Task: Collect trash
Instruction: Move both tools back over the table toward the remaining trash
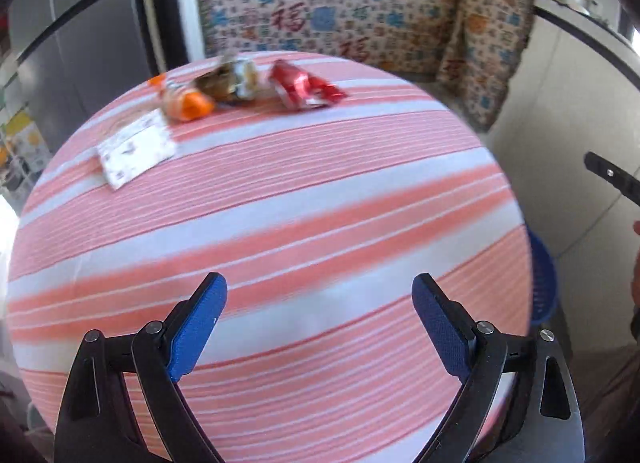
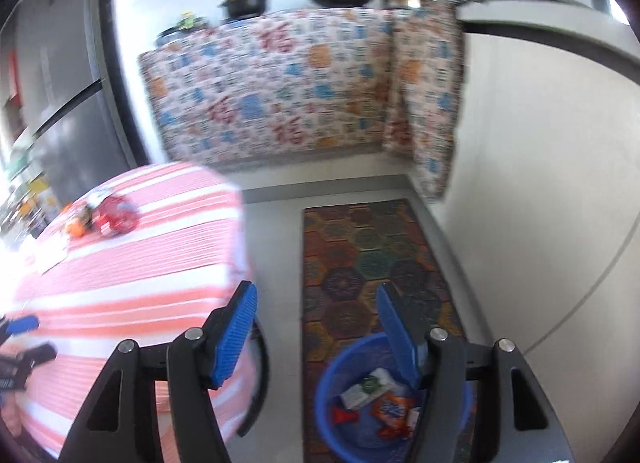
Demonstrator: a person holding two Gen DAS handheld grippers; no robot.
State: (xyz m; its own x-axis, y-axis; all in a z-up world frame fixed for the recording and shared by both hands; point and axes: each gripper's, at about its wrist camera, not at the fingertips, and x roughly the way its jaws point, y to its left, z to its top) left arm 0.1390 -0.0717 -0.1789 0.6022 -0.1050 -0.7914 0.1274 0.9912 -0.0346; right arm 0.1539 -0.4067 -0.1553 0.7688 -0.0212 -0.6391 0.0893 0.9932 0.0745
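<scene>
Trash lies at the far side of the striped table (image 1: 280,223): a red foil wrapper (image 1: 304,87), a brown crumpled wrapper (image 1: 228,81), an orange wrapper (image 1: 188,103) and a white packet (image 1: 136,149). My left gripper (image 1: 320,303) is open and empty above the table's near half. My right gripper (image 2: 316,311) is open and empty, off the table's right edge, above the blue bin (image 2: 344,423), which holds several wrappers (image 2: 384,399). The red wrapper also shows in the right wrist view (image 2: 118,217).
The bin stands on a patterned floor mat (image 2: 368,247) right of the table. A cloth-covered counter (image 2: 280,83) with pots is behind. A grey fridge (image 1: 80,43) stands at the left. The bin's rim shows past the table edge (image 1: 542,279).
</scene>
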